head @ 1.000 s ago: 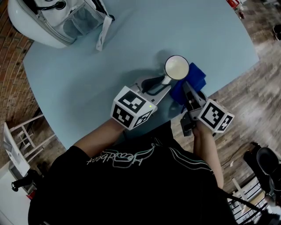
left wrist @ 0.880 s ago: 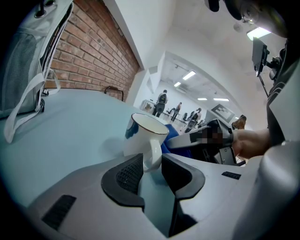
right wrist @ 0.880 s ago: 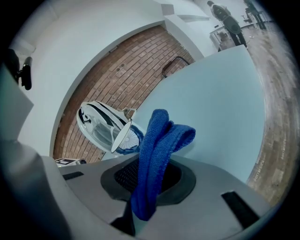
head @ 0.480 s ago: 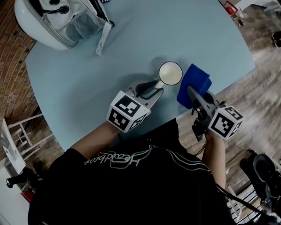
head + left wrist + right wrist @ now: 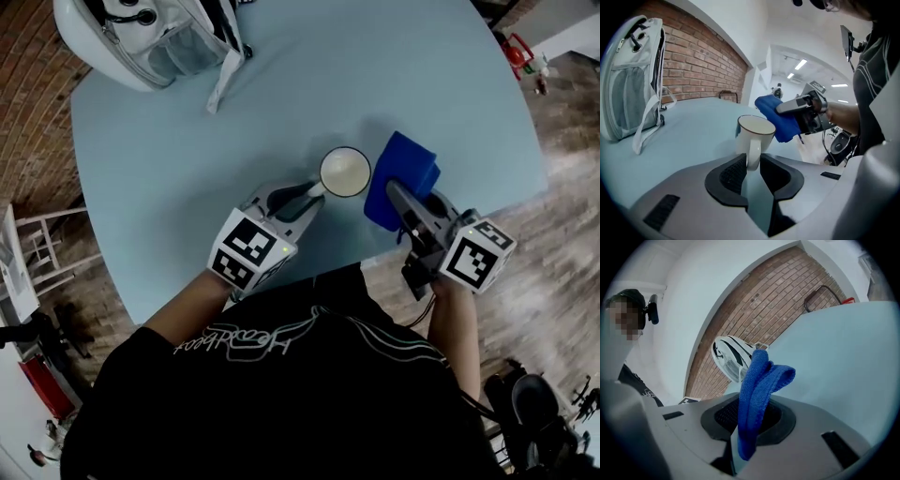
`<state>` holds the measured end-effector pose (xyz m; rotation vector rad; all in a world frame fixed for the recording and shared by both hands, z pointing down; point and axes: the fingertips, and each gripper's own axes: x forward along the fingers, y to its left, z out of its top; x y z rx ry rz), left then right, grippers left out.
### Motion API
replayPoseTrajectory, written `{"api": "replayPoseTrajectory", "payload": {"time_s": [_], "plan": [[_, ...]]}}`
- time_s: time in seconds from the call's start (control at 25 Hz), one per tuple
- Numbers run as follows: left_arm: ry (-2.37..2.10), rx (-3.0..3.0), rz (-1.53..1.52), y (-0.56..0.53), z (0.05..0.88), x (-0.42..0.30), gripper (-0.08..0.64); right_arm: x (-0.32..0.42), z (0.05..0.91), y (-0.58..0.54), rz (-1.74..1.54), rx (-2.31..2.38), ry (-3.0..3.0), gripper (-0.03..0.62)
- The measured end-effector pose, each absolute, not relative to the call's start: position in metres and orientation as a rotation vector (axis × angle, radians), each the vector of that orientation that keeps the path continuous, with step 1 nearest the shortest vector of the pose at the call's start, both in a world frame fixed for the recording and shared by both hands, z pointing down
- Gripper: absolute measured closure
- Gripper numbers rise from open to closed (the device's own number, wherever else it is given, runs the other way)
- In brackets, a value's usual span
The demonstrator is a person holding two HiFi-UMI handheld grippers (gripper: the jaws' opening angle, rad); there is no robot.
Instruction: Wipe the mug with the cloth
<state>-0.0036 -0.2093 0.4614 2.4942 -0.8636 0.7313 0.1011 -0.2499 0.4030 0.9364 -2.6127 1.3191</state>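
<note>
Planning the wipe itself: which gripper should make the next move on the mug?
Right. The right gripper holds the cloth just beside the mug. The left gripper's jaws are closing around the handle, so it looks set only to steady.

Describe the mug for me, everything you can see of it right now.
The mug is a glossy cream-white, ceramic-looking cup with a thin dark rim, and it looks empty. It stands upright on the light blue table, near the edge closest to the person. Its loop handle points at the left tool and sits between the jaws, which are closing on it. The blue cloth is held right beside it; whether they touch is unclear.
</note>
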Motion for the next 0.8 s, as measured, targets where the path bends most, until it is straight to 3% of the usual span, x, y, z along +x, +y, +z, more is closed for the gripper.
{"api": "replayPoseTrajectory", "payload": {"time_s": [0.28,0.8], "plan": [[-0.961,2.471,0.771,-0.214,0.463,-0.005,0.465,0.092,0.422,-0.265,1.389,0.764,-2.599,0.531],[-1.025,2.456,0.822,-0.219,0.466,-0.004,0.466,0.079,0.473,-0.270,1.128,0.537,-2.376,0.531]]}}
